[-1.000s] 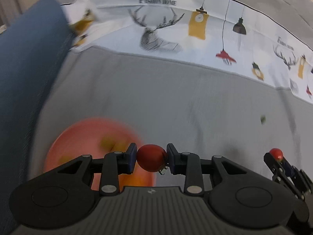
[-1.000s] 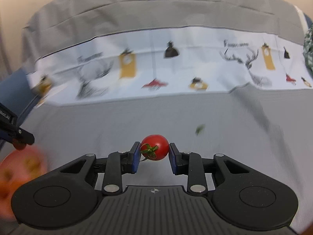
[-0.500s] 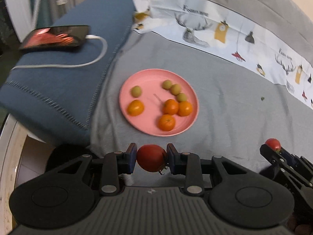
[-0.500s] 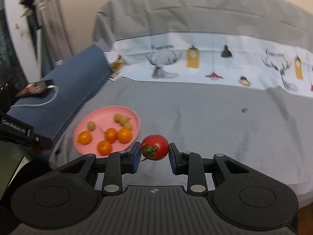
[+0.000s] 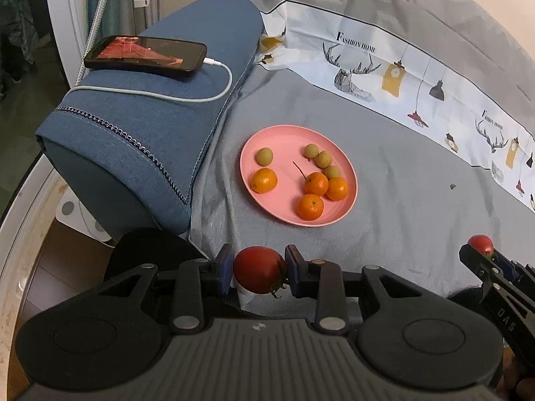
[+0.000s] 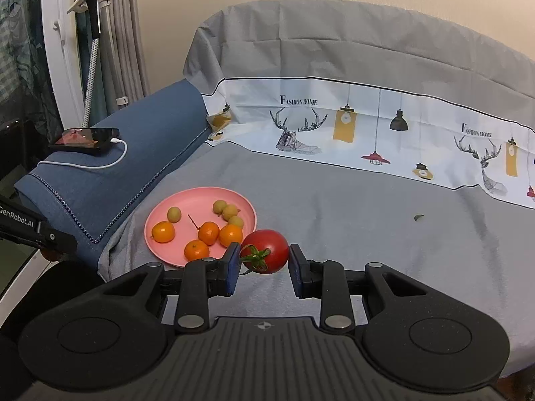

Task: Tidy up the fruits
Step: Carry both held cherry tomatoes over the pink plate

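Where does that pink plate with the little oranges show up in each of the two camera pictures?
Left wrist view: the pink plate sits near the middle, on the grey sheet just right of the blue cushion.
Right wrist view: the pink plate lies left of centre, low, partly behind the claw's tomato.
Shared landmark: the phone charging on the blue cushion.

Bed covered by a grey sheet (image 6: pixel 351 220), with a white printed band (image 6: pixel 367 127) across its far side. Directly on the sheet: a pink plate (image 5: pixel 267 137) near the left edge, and, well apart to the right, a small dark scrap (image 6: pixel 418 217), possibly a leaf. A blue folded blanket (image 5: pixel 140 127) lies along the left edge, just beside the plate.
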{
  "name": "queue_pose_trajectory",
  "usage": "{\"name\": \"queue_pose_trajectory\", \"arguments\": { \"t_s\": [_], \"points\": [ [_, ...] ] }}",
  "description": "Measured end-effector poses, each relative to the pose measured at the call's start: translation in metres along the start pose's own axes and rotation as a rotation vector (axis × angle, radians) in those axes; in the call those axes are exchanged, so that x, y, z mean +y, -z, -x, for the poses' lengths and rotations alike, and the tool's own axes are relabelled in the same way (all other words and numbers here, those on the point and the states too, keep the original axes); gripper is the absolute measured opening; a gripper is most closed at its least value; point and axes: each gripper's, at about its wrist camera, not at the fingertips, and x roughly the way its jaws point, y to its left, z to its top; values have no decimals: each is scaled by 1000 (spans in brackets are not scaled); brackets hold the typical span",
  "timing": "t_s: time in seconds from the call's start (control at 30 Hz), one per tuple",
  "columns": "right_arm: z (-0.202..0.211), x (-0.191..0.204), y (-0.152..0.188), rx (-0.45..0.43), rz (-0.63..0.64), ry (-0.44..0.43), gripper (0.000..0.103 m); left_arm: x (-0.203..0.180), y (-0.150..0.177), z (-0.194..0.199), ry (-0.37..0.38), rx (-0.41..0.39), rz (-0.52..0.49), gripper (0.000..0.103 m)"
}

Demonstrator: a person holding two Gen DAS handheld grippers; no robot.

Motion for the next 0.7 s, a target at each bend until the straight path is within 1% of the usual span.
{"name": "queue_pose_trajectory", "arguments": {
  "t_s": [0.13, 0.37, 0.7],
  "points": [
    [-4, 2, -1, 5, 5, 4, 32, -2, 0, 0, 3, -8, -6, 37],
    [-15, 3, -3, 28, 10, 9, 32, 1, -7, -9, 6, 5, 8, 37],
    [-47, 7, -15, 57, 14, -16, 32, 3, -30, -36, 5, 24, 33, 37]
  ]
}}
